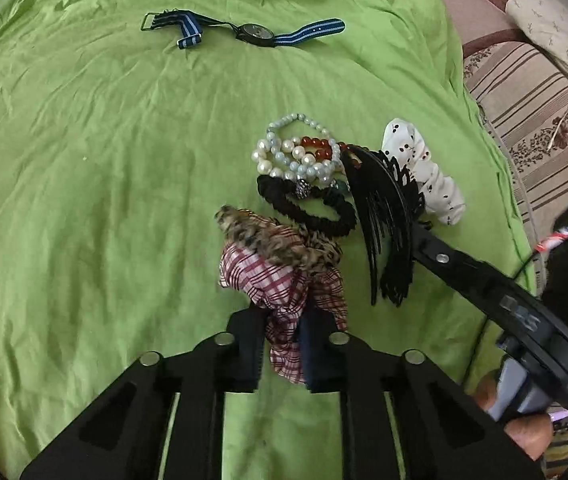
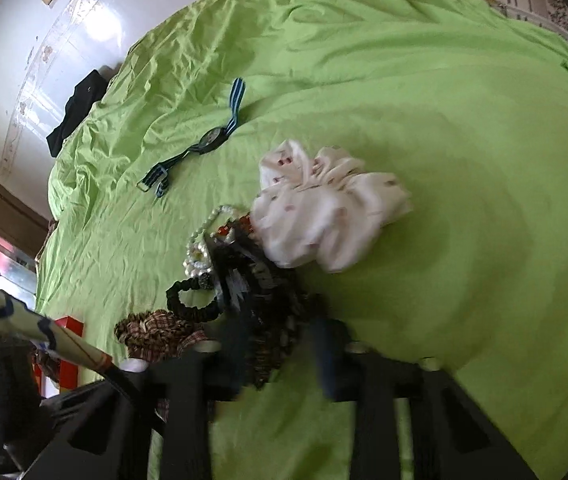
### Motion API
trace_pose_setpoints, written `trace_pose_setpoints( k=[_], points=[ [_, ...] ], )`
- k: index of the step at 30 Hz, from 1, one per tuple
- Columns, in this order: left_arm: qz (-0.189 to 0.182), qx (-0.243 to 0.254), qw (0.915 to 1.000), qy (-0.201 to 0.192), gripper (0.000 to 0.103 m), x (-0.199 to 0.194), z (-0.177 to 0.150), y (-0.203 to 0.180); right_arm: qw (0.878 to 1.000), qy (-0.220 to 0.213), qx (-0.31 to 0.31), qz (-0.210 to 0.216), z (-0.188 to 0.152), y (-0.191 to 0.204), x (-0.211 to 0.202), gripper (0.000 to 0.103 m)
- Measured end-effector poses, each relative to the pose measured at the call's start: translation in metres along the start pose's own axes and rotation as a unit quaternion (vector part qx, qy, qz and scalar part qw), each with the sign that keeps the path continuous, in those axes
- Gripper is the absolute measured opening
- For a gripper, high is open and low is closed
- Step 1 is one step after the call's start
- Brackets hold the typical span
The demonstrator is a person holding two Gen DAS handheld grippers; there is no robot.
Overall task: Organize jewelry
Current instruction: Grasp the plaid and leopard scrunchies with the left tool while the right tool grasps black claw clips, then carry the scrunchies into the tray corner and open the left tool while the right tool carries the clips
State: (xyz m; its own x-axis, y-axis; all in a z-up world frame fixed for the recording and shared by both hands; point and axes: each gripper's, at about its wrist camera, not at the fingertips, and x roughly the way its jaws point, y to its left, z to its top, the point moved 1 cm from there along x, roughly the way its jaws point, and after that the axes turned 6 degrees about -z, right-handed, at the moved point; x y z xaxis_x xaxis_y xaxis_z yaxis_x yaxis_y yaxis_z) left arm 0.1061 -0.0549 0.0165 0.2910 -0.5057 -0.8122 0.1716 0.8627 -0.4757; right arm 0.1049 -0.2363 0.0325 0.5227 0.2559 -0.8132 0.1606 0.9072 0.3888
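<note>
Clamping the red-and-white plaid fabric scrunchie (image 1: 284, 300) between its black fingers, the left gripper (image 1: 282, 354) has a firm pinch on cloth, probably to lift it away from the pile so each piece can be sorted singly. Beside it, the right gripper (image 1: 412, 236) reaches in from the side, its fingers closed on the black plastic toothed hair comb (image 1: 384, 216), likely for the same reason.

Between them on the green bedsheet (image 1: 104, 200) lie the leopard-print scrunchie (image 1: 268, 240), touching the plaid one, the black ruffled hair tie (image 1: 308, 208), the heap of pearl and amber bead bracelets (image 1: 296, 156), and the white dotted scrunchie (image 1: 424, 168). Well apart sits the blue-striped strap watch (image 1: 252, 34).

In the right wrist view, motion blur smears the comb and fingertips, so the grip there is hard to read; the bracelets overlap too tightly to count.
</note>
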Motion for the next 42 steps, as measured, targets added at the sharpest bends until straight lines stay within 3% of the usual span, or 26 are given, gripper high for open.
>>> trace_pose_setpoints(
  k=[10, 16, 22, 27, 33, 42],
  points=[
    [-0.007, 0.025, 0.9993, -0.028, 0.011, -0.076, -0.034, -0.007, 0.999, -0.005, 0.02, 0.025, -0.025, 0.0, -0.043, 0.015],
    [-0.014, 0.054, 0.9976, -0.041, 0.011, -0.119, -0.075, -0.002, 0.998, -0.004, 0.033, 0.059, -0.056, -0.004, -0.085, 0.015],
    [-0.005, 0.037, 0.9978, -0.054, 0.011, -0.155, -0.118, 0.02, 0.997, 0.009, 0.022, 0.072, -0.093, 0.004, -0.109, 0.015],
    [0.006, 0.01, 0.9971, -0.075, 0.011, -0.183, -0.132, 0.04, 0.997, 0.012, 0.0, 0.076, -0.106, 0.03, -0.117, 0.015],
    [0.05, -0.024, 0.9912, -0.12, 0.011, -0.234, -0.147, 0.086, 0.995, 0.011, -0.053, 0.087, -0.117, 0.082, -0.125, 0.015],
    [0.152, -0.099, 0.9712, -0.154, 0.011, -0.304, -0.164, 0.193, 0.983, 0.048, -0.136, 0.115, -0.137, 0.181, -0.102, 0.015]
  ],
)
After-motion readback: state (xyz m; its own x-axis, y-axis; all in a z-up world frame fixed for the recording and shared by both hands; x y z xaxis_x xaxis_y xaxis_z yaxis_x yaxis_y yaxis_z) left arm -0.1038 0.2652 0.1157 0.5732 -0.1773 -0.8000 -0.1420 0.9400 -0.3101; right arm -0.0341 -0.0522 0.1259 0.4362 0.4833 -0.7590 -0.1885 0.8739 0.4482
